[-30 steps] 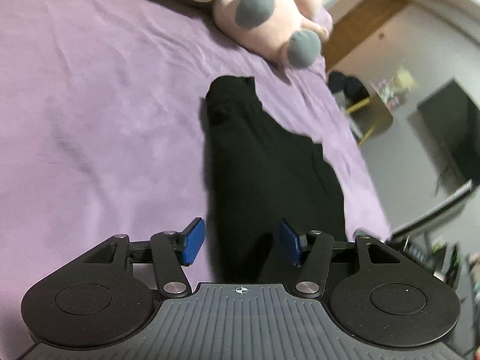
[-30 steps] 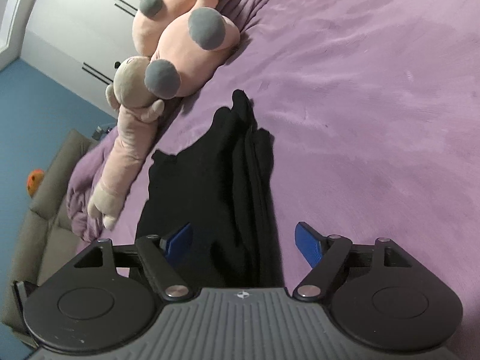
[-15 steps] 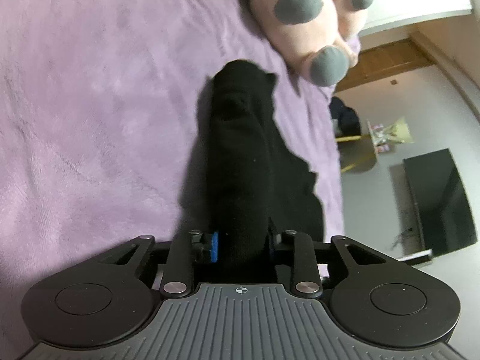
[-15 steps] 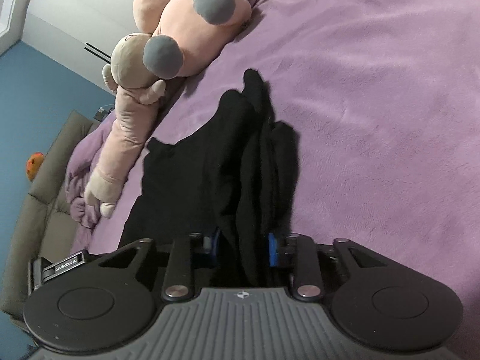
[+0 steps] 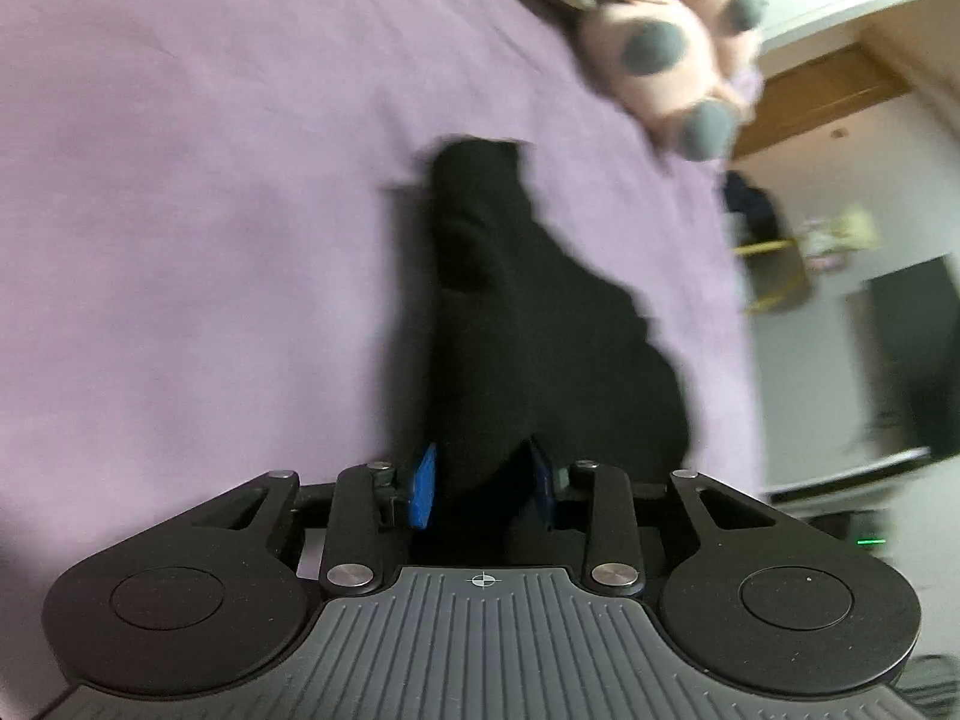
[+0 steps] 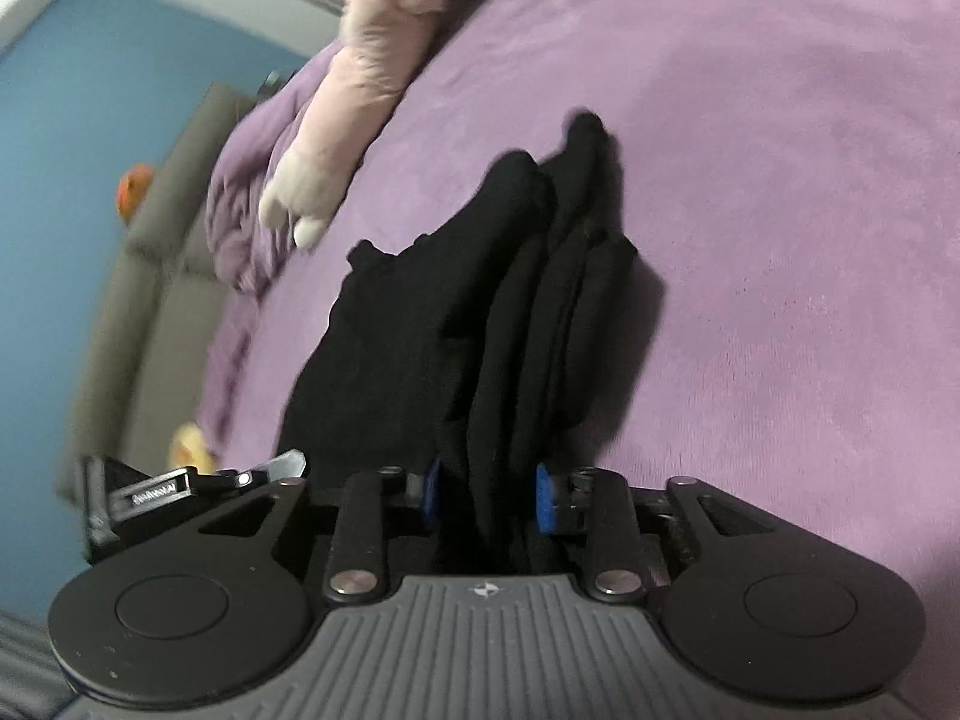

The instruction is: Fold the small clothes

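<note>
A black garment [image 5: 528,312] lies bunched lengthwise on the purple bed cover [image 5: 210,210]. Its near end rises into my left gripper [image 5: 482,489], and cloth fills the gap between the blue pads [image 5: 423,486] while the jaws are easing open. In the right wrist view the same garment [image 6: 480,300] shows several long folds. My right gripper [image 6: 487,495] pinches its other near end, with cloth packed between the pads [image 6: 543,498] as these jaws are also opening. Part of the left gripper's body [image 6: 180,486] shows at the lower left there.
A pink plush toy with grey spots [image 5: 660,42] lies at the far side of the bed, its long limb [image 6: 366,72] stretching along the edge. Beyond the bed edge are a grey sofa [image 6: 150,276], a blue wall, a dark screen [image 5: 912,348] and floor clutter.
Both grippers closed on the near ends of the black garment, then moved with it. The cloth is now pulled up and bunched. Both views have swung sideways and blurred.
</note>
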`<state>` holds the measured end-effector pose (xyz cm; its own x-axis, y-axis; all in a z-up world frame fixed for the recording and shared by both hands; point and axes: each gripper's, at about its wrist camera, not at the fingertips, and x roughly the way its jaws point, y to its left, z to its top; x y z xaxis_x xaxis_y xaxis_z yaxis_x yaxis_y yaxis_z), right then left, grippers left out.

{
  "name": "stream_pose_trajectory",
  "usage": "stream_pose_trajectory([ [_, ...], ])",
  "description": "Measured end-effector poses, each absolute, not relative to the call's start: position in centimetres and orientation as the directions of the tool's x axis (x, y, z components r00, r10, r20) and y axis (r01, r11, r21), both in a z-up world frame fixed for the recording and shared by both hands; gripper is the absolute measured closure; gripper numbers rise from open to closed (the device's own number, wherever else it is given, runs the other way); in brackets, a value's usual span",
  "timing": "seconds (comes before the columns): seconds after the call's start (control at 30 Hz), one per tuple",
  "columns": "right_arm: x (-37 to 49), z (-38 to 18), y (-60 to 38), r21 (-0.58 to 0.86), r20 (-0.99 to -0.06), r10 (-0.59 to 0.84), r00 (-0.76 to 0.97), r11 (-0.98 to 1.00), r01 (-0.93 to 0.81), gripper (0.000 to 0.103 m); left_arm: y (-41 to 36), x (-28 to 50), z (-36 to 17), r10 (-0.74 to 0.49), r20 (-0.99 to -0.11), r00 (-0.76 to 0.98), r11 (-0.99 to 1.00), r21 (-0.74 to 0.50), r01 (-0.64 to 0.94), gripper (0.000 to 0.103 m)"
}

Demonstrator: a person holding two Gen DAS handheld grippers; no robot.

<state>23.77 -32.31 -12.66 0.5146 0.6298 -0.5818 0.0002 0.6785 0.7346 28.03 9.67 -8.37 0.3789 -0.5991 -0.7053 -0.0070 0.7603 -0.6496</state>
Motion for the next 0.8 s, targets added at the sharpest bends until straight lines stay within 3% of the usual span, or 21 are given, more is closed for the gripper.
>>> stream_pose_trajectory([
  [0.07,22.6,-10.3,-32.1,0.594,-0.644,0.479,0.596,0.804,-0.004,0.049,10.5,27.3,-7.0,-0.506,-0.732,0.456,0.824,-0.566,0.007,0.066],
  [0.13,22.0,-7.7,-32.0,0.482,-0.624,0.335,0.706,0.876,0.011,0.045,10.5,27.6,-5.8,-0.458,-0.714,0.53,0.849,-0.527,0.025,0.063],
  [0.23,24.0,-5.6,-30.3,0.548,-0.552,0.371,0.746,0.836,-0.01,0.045,8.2,29.4,-5.2,-0.414,-0.678,0.607,0.865,-0.501,0.031,0.053],
  [0.33,28.1,-7.0,-25.6,0.555,-0.549,0.43,0.717,0.828,-0.072,0.046,4.0,31.7,-6.0,-0.298,-0.661,0.689,0.922,-0.387,0.028,0.051],
  [0.37,29.4,-8.0,-24.1,0.519,-0.58,0.405,0.707,0.853,-0.064,0.047,2.8,32.0,-6.5,-0.272,-0.656,0.704,0.939,-0.342,0.044,0.051],
  [0.47,32.2,-10.9,-22.1,0.349,-0.644,0.256,0.721,0.937,-0.021,0.066,-0.9,33.8,-8.4,-0.186,-0.668,0.721,0.978,-0.196,0.07,0.05],
  [0.5,32.2,-11.5,-22.3,0.287,-0.633,0.196,0.749,0.958,-0.008,0.075,-1.5,34.1,-9.0,-0.18,-0.663,0.727,0.981,-0.178,0.08,0.047],
  [0.53,32.0,-12.1,-23.0,0.245,-0.604,0.156,0.782,0.97,-0.005,0.076,-2.2,34.5,-9.5,-0.176,-0.661,0.729,0.982,-0.167,0.085,0.045],
  [0.6,31.7,-13.0,-24.7,0.234,-0.565,0.11,0.818,0.972,0.031,0.085,-3.4,35.5,-10.4,-0.148,-0.662,0.735,0.988,-0.128,0.084,0.031],
  [0.7,32.6,-13.6,-24.4,0.196,-0.547,0.075,0.834,0.98,0.04,0.085,-4.0,36.7,-11.9,-0.131,-0.685,0.717,0.991,-0.116,0.071,0.016],
  [0.8,33.8,-14.1,-23.9,0.17,-0.558,0.049,0.829,0.984,0.056,0.084,-1.7,37.1,-12.5,-0.199,-0.687,0.699,0.968,-0.25,0.03,0.013],
])
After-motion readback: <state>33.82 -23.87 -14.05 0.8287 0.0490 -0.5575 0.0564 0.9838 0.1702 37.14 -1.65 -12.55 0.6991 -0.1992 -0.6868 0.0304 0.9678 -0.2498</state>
